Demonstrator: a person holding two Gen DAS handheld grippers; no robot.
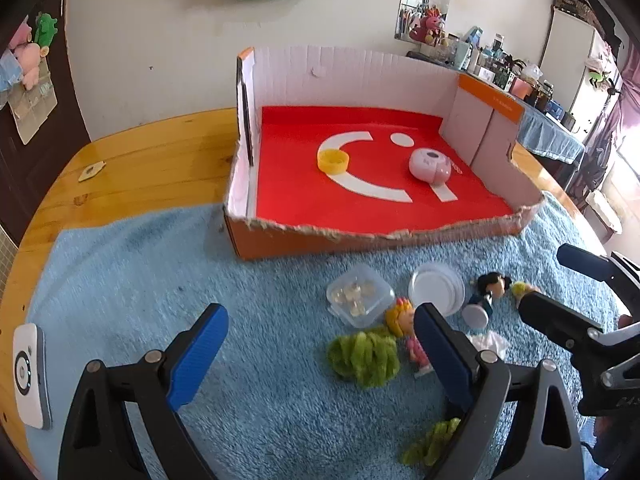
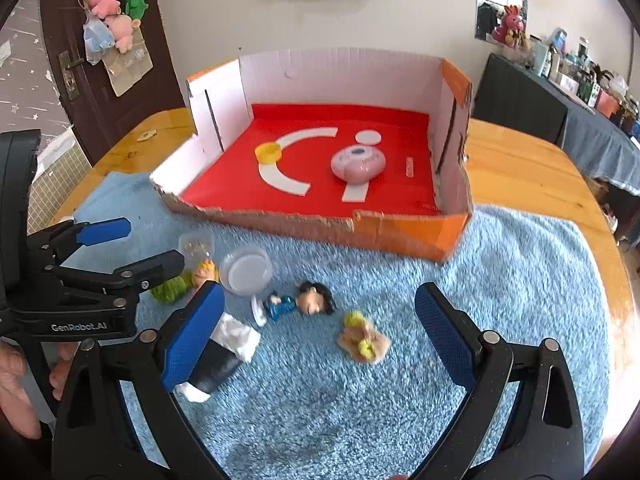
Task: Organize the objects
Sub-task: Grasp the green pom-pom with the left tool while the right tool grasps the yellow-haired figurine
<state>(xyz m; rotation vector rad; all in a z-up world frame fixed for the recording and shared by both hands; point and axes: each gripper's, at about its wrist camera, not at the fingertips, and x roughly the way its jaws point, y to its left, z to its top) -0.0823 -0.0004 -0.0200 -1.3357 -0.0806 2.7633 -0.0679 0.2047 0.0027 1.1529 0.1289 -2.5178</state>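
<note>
An open cardboard box (image 1: pixel 304 236) (image 2: pixel 400 236) with a red floor holds a yellow cap (image 1: pixel 333 160) (image 2: pixel 268 153) and a pink round case (image 1: pixel 430 165) (image 2: pixel 359 164). On the blue towel (image 1: pixel 200 280) in front lie a clear square container (image 1: pixel 360 295), a clear round lid (image 1: pixel 437 286) (image 2: pixel 246 270), a dark-haired figurine (image 1: pixel 488 292) (image 2: pixel 304 302), a blonde figurine (image 1: pixel 406 332), green scrunchies (image 1: pixel 364 354) and a small tan toy (image 2: pixel 364 340). My left gripper (image 1: pixel 320 348) is open above the scrunchie. My right gripper (image 2: pixel 320 334) is open above the dark-haired figurine and the tan toy.
A white device (image 1: pixel 29 376) lies on the wooden table (image 1: pixel 140 160) at the left edge. A black-and-white object (image 2: pixel 224 356) lies by the right gripper's left finger. A second green scrunchie (image 1: pixel 432 442) lies near the camera. Shelves with clutter stand at the right.
</note>
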